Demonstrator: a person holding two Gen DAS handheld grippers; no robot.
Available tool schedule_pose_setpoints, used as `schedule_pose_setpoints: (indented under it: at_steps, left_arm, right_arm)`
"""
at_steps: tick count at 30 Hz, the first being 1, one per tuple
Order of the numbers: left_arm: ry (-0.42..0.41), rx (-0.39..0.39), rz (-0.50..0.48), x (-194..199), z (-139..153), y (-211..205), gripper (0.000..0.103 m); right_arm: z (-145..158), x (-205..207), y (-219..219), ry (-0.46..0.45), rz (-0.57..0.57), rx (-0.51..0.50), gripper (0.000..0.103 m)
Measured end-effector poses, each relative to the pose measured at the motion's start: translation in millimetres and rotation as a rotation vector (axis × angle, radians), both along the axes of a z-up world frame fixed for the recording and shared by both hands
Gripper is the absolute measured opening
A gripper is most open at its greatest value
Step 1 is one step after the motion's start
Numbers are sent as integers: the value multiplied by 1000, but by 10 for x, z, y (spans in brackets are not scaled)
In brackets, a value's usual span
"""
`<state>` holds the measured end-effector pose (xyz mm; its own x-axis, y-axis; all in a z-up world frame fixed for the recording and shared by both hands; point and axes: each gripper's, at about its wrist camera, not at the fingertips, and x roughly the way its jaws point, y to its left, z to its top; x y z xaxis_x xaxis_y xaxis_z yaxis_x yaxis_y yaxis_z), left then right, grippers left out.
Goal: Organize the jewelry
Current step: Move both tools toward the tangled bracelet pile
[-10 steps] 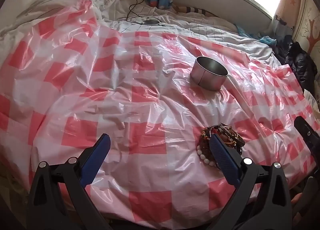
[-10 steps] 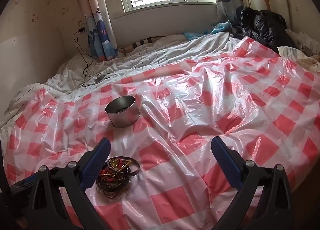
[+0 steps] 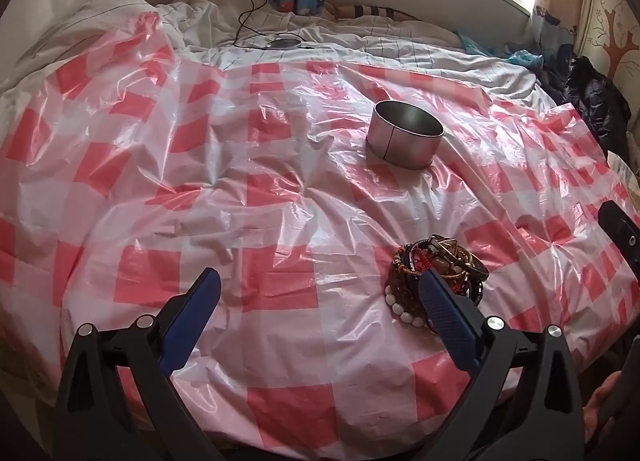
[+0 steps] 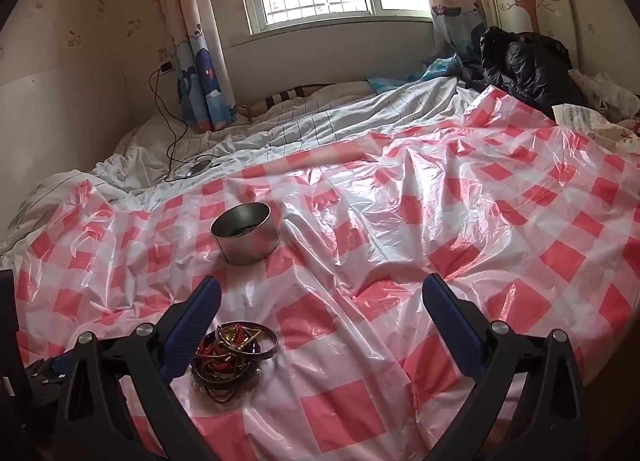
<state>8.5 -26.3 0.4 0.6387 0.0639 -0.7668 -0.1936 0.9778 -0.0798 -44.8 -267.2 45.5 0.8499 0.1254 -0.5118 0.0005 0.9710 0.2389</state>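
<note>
Beaded, metal and cord pieces lay tangled in one small jewelry heap (image 3: 436, 281) on the red-and-white checked plastic sheet (image 3: 280, 221) spread over the bed. White beads edged its near side and thin bangles lay across its top. The heap was roughly round, with no clear long axis. Beyond the heap, farther up the bed toward the window, stood the round metal tin (image 3: 406, 137), upright and open-topped, well apart from the heap; whether anything lay inside it could not be told.

From the heap, both tools sat on the near side. The left gripper (image 3: 320, 297) had its jaws spread wide and empty, and the heap lay off their centre, at the right-hand finger, partly hidden behind its blue pad. The right gripper (image 4: 322, 301) was likewise wide and empty, with the heap just inside its left-hand finger. So the heap sat between the two tools, close to both; neither looked clearly nearer. The coming grasp seemed to need a sideways shift to centre the heap between either pair of jaws.
</note>
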Motion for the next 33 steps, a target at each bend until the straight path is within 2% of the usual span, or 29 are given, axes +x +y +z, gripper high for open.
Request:
schedule_pose_setpoints:
  at_steps: [6, 9, 13, 17, 21, 25, 31, 33]
  left_arm:
    - [-28, -35, -24, -31, 14, 63, 95]
    - [-24, -69, -27, -41, 0, 127, 95]
    - [33, -90, -43, 43, -88, 145, 95]
    - [72, -28, -69, 121, -146, 29, 95]
    - [71, -32, -67, 140, -143, 27, 95]
    - [55, -77, -30, 147, -130, 128, 95]
    - [31, -184, 23, 161, -148, 312, 95]
    - [28, -204, 30, 162, -161, 339, 95]
  right_arm:
    - [9, 83, 48, -4, 53, 53, 97]
    - [13, 29, 108, 13, 109, -8, 97]
    - [-212, 27, 127, 74, 185, -130, 97]
    - [-454, 48, 160, 100, 279, -143, 97]
    - [-567, 100, 306, 90, 381, -162, 97]
    - [-575, 157, 533, 50, 468, -251, 97]
    - [-598, 394, 696, 67, 592, -246, 96]
    - [-629, 474, 722, 84, 620, -250, 87]
